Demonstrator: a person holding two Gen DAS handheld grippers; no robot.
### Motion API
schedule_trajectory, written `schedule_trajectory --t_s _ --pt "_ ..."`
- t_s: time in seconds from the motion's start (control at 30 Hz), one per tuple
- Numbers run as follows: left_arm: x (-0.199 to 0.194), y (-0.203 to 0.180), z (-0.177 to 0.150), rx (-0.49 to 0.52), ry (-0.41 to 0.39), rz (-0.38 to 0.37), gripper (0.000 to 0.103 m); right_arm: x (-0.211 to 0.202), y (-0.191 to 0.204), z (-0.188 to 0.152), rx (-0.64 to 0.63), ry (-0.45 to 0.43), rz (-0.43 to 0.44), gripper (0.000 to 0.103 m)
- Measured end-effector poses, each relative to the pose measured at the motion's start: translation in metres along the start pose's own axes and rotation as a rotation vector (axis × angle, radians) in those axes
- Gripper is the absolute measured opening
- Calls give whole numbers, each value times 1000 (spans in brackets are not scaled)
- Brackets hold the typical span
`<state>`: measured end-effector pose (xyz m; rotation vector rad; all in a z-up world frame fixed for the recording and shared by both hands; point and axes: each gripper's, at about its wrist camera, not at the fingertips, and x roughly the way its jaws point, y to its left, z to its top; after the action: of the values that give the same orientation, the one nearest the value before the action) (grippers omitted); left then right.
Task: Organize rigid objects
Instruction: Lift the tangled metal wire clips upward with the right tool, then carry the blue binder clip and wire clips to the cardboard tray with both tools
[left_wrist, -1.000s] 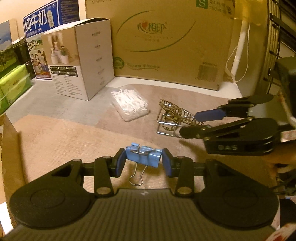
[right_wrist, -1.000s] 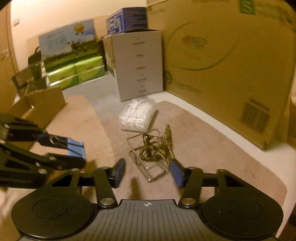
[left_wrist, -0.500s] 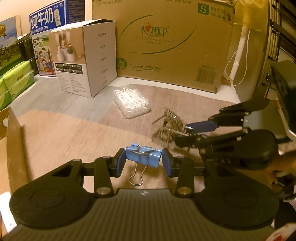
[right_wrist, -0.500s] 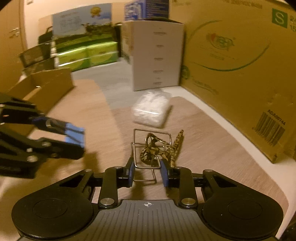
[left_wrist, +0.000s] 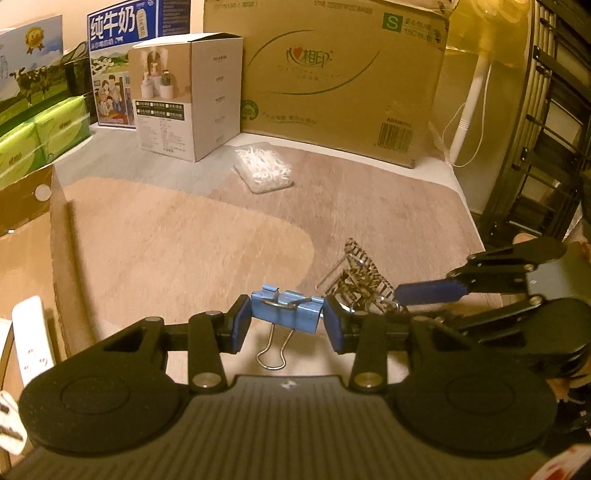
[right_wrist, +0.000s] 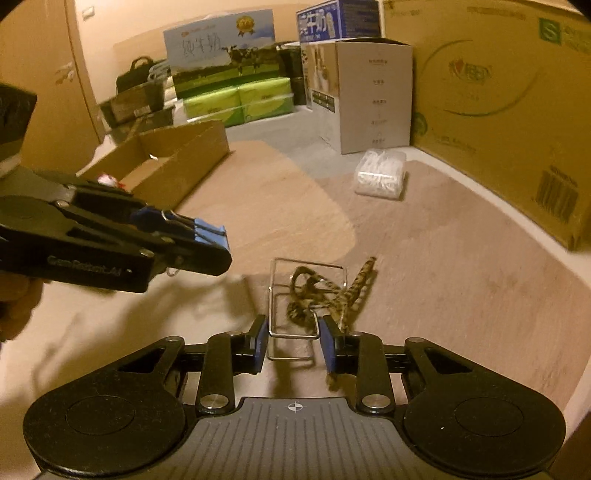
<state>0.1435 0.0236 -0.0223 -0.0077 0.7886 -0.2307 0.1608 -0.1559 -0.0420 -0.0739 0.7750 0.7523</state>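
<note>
My left hand-held gripper (left_wrist: 288, 323) is clamping a blue binder clip (left_wrist: 286, 310) between its blue pads, the clip's wire loop hanging down below the jaws. From the right wrist view I am seeing that same gripper at the left, with the clip (right_wrist: 208, 230) poking out past its fingertips, lifted off the floor.

My right hand-held gripper (right_wrist: 291, 341) is pinching the near edge of a wire rack (right_wrist: 295, 295), its jaws having just been closing until the pads are pressing on the wire. A leopard-patterned hair clip (right_wrist: 325, 291) is tangled in or sitting on that rack; I cannot tell which. In the left wrist view the rack (left_wrist: 354, 280) is appearing just beyond the left gripper's right pad, with the right gripper's blue finger (left_wrist: 428, 291) reaching in from the right.

Both are hovering over a beige rug (left_wrist: 177, 236). Farther back, a clear plastic box of white pieces (left_wrist: 264, 171) is lying on the rug, near a white carton (left_wrist: 192, 99) and a big brown cardboard box (left_wrist: 332, 81). An open low cardboard box (right_wrist: 173, 158) is sitting well apart, at the left.
</note>
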Motion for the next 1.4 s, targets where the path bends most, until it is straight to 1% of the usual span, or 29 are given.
schedule_trajectory --t_s 0.07,0.13,0.2,0.27,0.37,0.47,0.6,0.63,0.77,0.87,1.13,1.4 --pt "-2 1 -2 -6 -1 1 38 -8 -2 1 52 -29 6 36" --pt "-4 1 -3 -9 -3 2 38 -10 -4 5 88 -60 -21 39" --pt "-5 1 -2 -10 -7 1 38 -5 -8 11 115 -56 -63 43" --pt "-5 1 -2 -12 -10 0 38 3 -11 17 145 -52 -84 51" --pt "-4 3 -1 -16 -12 -1 38 20 -14 25 165 -23 -99 52" --pt "-3 5 0 -21 -12 -1 38 33 -18 26 179 17 -120 52" --pt "-1 7 -1 -27 -9 -1 38 41 -24 24 227 43 -116 51" --pt "-1 7 -1 -28 -8 -1 38 39 -24 23 228 37 -114 47" --pt "-1 6 -1 -29 -7 0 38 28 -24 23 208 14 -129 38" --pt "-2 5 -1 -25 -9 -3 38 18 -26 23 205 -6 -136 37" --pt "-9 1 -2 -19 -18 -1 38 -15 -24 23 199 -96 -183 37" --pt "-28 1 0 -15 -47 11 38 -38 -11 26 181 -128 -182 37"
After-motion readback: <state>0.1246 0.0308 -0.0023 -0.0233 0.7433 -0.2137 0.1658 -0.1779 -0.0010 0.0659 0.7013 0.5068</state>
